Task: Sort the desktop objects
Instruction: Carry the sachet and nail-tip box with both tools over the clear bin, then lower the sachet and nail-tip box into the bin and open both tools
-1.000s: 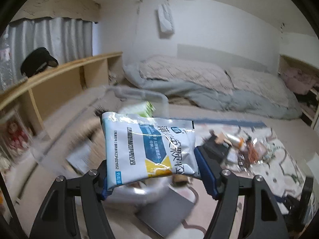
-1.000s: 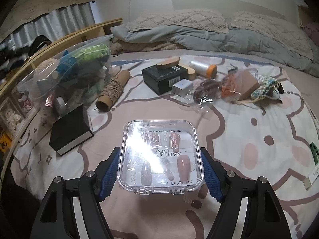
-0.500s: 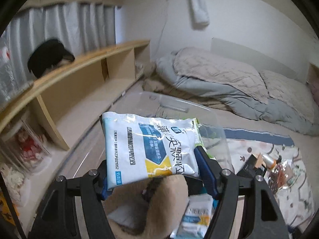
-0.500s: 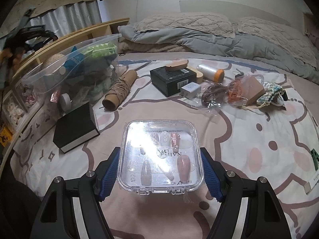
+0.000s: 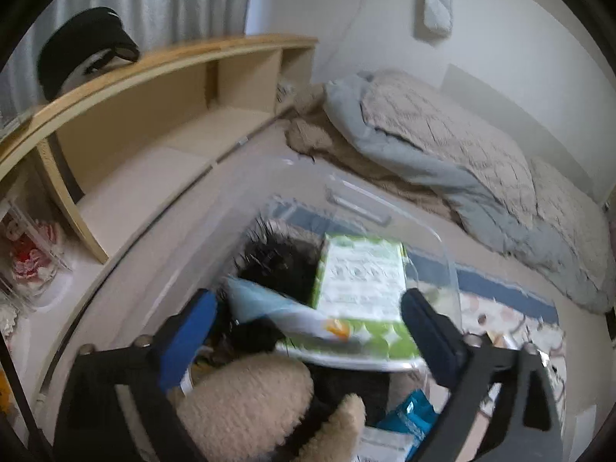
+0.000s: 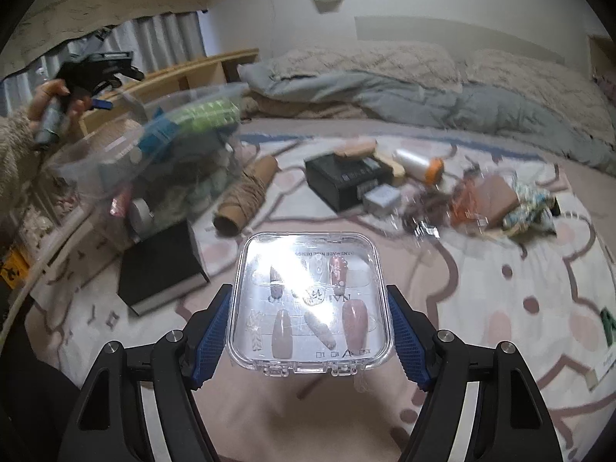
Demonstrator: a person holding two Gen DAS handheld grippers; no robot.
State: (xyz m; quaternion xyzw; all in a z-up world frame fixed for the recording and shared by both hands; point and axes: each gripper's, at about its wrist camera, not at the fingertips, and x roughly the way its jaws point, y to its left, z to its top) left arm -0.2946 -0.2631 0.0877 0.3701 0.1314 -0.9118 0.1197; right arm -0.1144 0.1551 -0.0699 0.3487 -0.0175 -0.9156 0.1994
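Observation:
My left gripper (image 5: pixel 308 331) is open and empty above the clear plastic storage bin (image 5: pixel 435 238). The blue-and-white sachet (image 5: pixel 285 312) lies blurred in the bin on a green-and-white pack (image 5: pixel 362 285), beside a black bristly brush (image 5: pixel 281 258) and a beige fluffy item (image 5: pixel 246 404). My right gripper (image 6: pixel 310 323) is shut on a clear nail-tip case (image 6: pixel 310 304), held above the patterned mat (image 6: pixel 500 288). The bin (image 6: pixel 154 154) and my left gripper (image 6: pixel 96 73) also show in the right wrist view at the left.
On the mat lie a black box (image 6: pixel 342 181), a twine roll (image 6: pixel 246 196), a dark book (image 6: pixel 161 265), a white bottle with an orange cap (image 6: pixel 419 161) and a heap of small items (image 6: pixel 496 200). A wooden shelf (image 5: pixel 154 88) runs along the left; bedding (image 5: pixel 442 146) lies behind.
My left gripper has opened and the sachet has dropped into the bin. The right gripper has kept hold of the nail-tip case and barely moved.

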